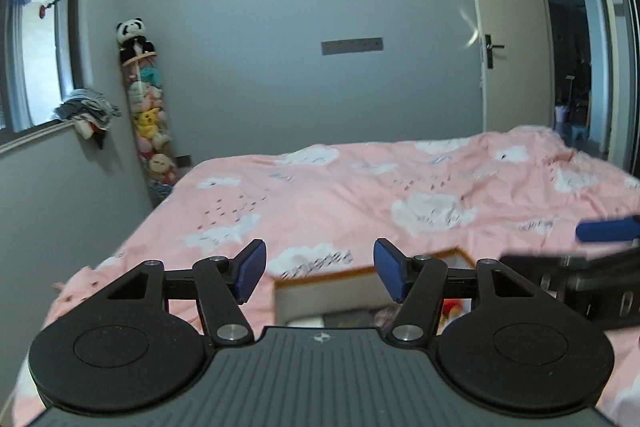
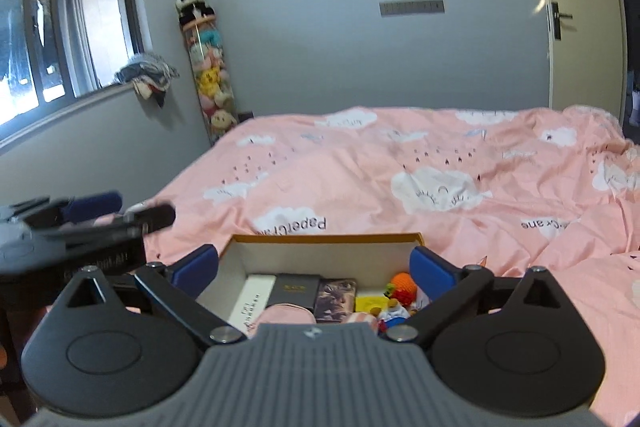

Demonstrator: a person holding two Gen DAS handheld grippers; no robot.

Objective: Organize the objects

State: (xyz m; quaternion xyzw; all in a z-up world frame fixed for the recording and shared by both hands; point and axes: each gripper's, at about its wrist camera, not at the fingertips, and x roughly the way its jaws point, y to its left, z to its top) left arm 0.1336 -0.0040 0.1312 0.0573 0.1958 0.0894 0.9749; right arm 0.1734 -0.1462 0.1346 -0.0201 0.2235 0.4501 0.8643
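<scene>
An open cardboard box with an orange rim lies on the pink bed. Inside it are a white carton, a black booklet, a patterned card, an orange knitted toy and other small items. My right gripper hangs above the box's near side, open, with nothing between its blue pads. My left gripper is open and empty too, and beyond it I see the box's left part. Each gripper shows blurred at the edge of the other's view: the left gripper and the right gripper.
A pink cloud-print duvet covers the bed. A tall clear tube of plush toys topped by a panda stands in the far left corner. Clothes are piled on the window sill. A cream door stands open at the right.
</scene>
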